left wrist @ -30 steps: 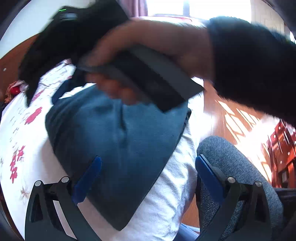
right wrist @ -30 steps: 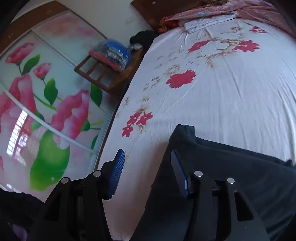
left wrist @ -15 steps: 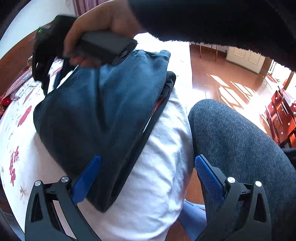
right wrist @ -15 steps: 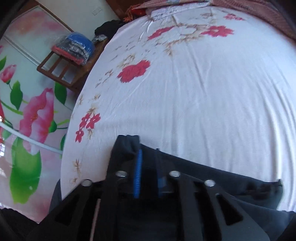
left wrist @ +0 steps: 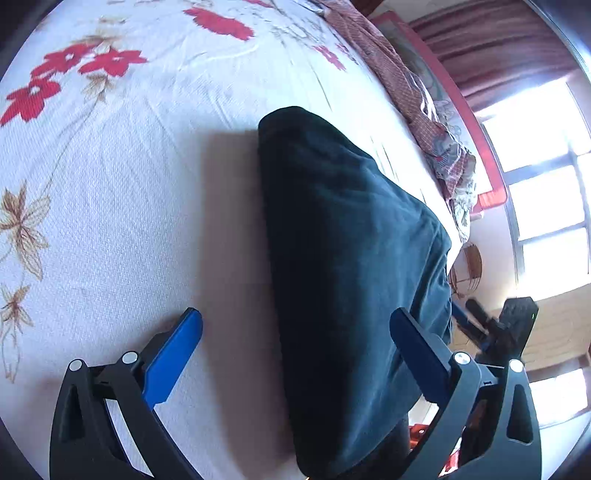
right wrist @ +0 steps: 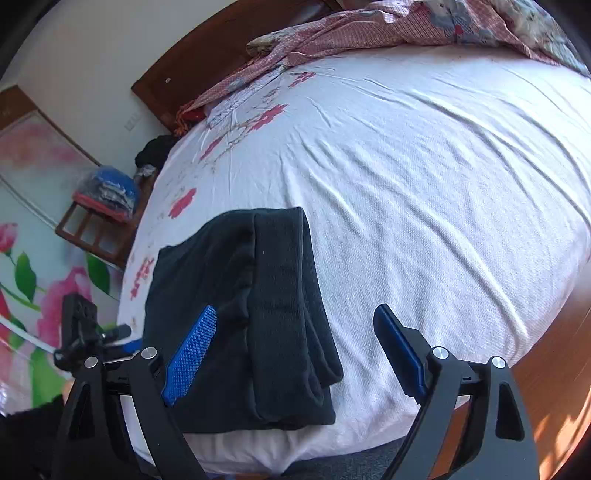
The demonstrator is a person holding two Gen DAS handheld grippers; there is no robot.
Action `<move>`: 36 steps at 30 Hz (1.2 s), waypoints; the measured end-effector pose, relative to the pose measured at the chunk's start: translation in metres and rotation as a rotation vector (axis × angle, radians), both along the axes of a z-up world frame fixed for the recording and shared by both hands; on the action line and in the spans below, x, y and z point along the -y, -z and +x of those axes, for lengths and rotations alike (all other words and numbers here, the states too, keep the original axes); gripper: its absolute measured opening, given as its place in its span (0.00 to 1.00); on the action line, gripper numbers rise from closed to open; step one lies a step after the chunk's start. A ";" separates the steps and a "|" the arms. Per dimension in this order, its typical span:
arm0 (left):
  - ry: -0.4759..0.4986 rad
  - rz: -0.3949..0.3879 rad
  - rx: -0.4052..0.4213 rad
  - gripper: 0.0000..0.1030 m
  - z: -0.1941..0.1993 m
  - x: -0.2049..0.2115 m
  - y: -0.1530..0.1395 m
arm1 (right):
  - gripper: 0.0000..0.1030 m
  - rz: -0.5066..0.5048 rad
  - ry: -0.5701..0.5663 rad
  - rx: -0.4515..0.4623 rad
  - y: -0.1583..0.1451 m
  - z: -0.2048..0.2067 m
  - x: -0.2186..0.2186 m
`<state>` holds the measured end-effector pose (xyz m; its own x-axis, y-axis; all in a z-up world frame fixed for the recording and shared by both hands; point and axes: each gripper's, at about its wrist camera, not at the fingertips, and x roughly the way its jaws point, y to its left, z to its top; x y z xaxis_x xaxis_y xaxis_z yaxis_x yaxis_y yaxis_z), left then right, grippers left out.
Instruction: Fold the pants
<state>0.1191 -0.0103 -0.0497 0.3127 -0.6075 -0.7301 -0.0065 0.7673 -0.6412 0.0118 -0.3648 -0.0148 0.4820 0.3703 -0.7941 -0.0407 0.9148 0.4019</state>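
Note:
The dark blue pants lie folded into a thick rectangle near the edge of the bed. My left gripper hovers open over their near end; one pad stands over the sheet and the other over the cloth, neither pressing. In the right wrist view the same pants show stacked folded edges. My right gripper is above their right side with its jaws opening. The folded edge sits in the gap, but the pads do not touch it.
A white sheet with red flowers covers the bed. A pink patterned quilt is bunched at the wooden headboard. A wooden stool with a blue bundle stands beside a flower-printed wardrobe door. Wooden floor lies past the bed's edge, and a bright window beyond.
My right gripper, shut on the pants' edge half a second ago, has let go and pulled back. My left gripper has rolled and swung round, now facing the bed's head.

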 end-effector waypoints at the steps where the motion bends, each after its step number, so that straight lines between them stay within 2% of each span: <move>1: 0.000 0.001 0.007 0.98 0.001 0.003 0.000 | 0.85 -0.138 -0.054 -0.034 0.014 -0.004 -0.015; 2: 0.017 0.011 0.002 0.98 0.002 0.015 0.007 | 0.94 -0.185 -0.038 -0.039 0.028 -0.010 -0.013; 4: 0.037 0.030 -0.002 0.98 0.000 0.023 0.005 | 0.95 0.076 0.068 -0.111 0.044 -0.013 0.019; 6: 0.060 0.002 -0.015 0.98 -0.001 0.021 0.007 | 0.95 0.147 0.078 -0.066 0.037 -0.014 0.024; 7: 0.052 -0.014 -0.015 0.98 -0.003 0.017 0.007 | 0.95 0.214 0.089 -0.052 0.036 -0.011 0.029; 9: 0.018 -0.079 -0.031 0.98 -0.010 0.006 0.004 | 0.96 0.420 0.124 -0.071 0.048 -0.002 0.046; 11: -0.001 -0.195 -0.059 0.98 -0.010 -0.001 0.008 | 0.97 0.535 0.149 -0.071 0.057 0.003 0.060; 13: -0.004 -0.233 -0.064 0.98 -0.011 0.001 0.010 | 0.97 0.647 0.121 -0.053 0.061 0.007 0.066; 15: 0.029 -0.268 -0.084 0.98 -0.010 0.011 0.013 | 0.97 0.642 0.107 -0.054 0.060 0.006 0.066; 18: 0.024 -0.383 -0.136 0.98 -0.010 0.014 0.020 | 0.97 0.718 0.057 -0.079 0.067 0.006 0.058; 20: 0.039 -0.367 -0.146 0.98 -0.009 0.019 0.022 | 0.97 0.681 0.051 -0.079 0.067 0.006 0.050; 23: 0.088 -0.288 -0.145 0.98 -0.009 0.034 0.022 | 0.97 0.738 0.090 -0.094 0.070 0.004 0.055; 25: 0.119 -0.263 -0.131 0.98 -0.009 0.046 0.021 | 0.95 0.744 0.106 -0.096 0.070 -0.001 0.054; 27: 0.124 -0.251 -0.118 0.97 -0.009 0.053 0.020 | 0.74 0.697 0.095 -0.113 0.070 -0.006 0.054; 29: 0.107 -0.215 -0.135 0.81 -0.012 0.053 0.020 | 0.51 0.662 0.113 -0.124 0.070 -0.010 0.054; 30: 0.092 -0.214 -0.151 0.68 -0.008 0.054 0.020 | 0.46 0.660 0.113 -0.124 0.070 -0.012 0.054; 31: 0.081 -0.215 -0.168 0.49 -0.009 0.048 0.023 | 0.43 0.645 0.112 -0.123 0.067 -0.014 0.055; 34: 0.070 -0.269 -0.192 0.38 -0.011 0.035 0.029 | 0.40 0.596 0.110 -0.116 0.052 -0.020 0.048; 36: 0.072 -0.260 -0.176 0.36 -0.011 0.039 0.022 | 0.39 0.558 0.115 -0.110 0.041 -0.022 0.041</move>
<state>0.1078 -0.0494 -0.0717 0.1449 -0.7967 -0.5868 -0.0861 0.5807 -0.8096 -0.0099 -0.4062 -0.0557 0.4700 0.6974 -0.5411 0.1157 0.5590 0.8210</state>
